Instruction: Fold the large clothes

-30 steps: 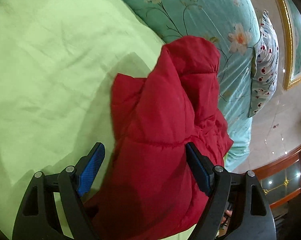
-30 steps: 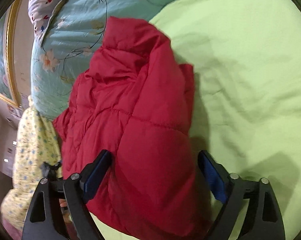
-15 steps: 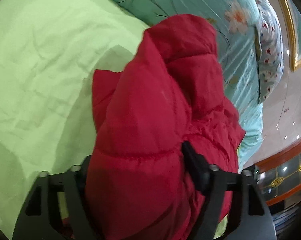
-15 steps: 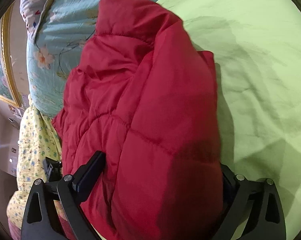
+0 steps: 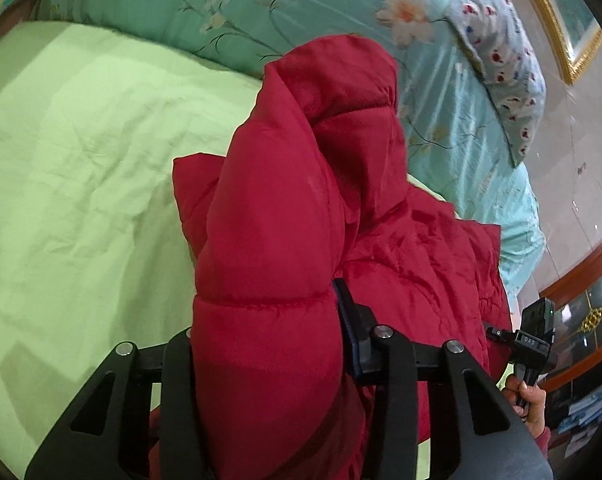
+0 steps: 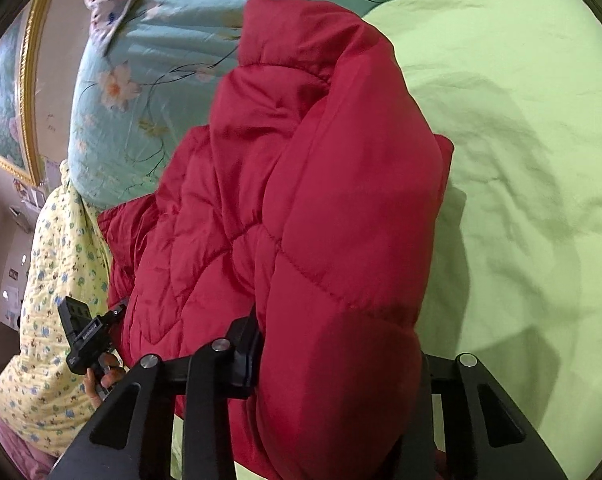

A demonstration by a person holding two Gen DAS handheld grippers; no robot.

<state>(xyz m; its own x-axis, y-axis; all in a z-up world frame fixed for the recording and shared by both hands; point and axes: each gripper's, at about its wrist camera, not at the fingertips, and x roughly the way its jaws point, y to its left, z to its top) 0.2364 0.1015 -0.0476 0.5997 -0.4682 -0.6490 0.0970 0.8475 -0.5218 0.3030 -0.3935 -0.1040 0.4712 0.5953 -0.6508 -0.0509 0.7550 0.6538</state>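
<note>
My left tool point(image 5: 267, 316) has just closed on a puffy fold of the red jacket point(image 5: 301, 208), its jaws pressing in from both sides. My right tool point(image 6: 337, 356) has just closed the same way on another thick fold of it. The jacket hangs bunched between them over the green sheet point(image 5: 69, 152) of the bed, its far end toward the teal quilt point(image 5: 261, 4).

The left gripper point(image 5: 267, 332) is angled downward, its jaws just closed and pressed into a fold of the red jacket point(image 5: 301, 208). The right gripper point(image 6: 337, 356) is likewise tilted down and clamped on the jacket, its jaws having just closed.
</note>
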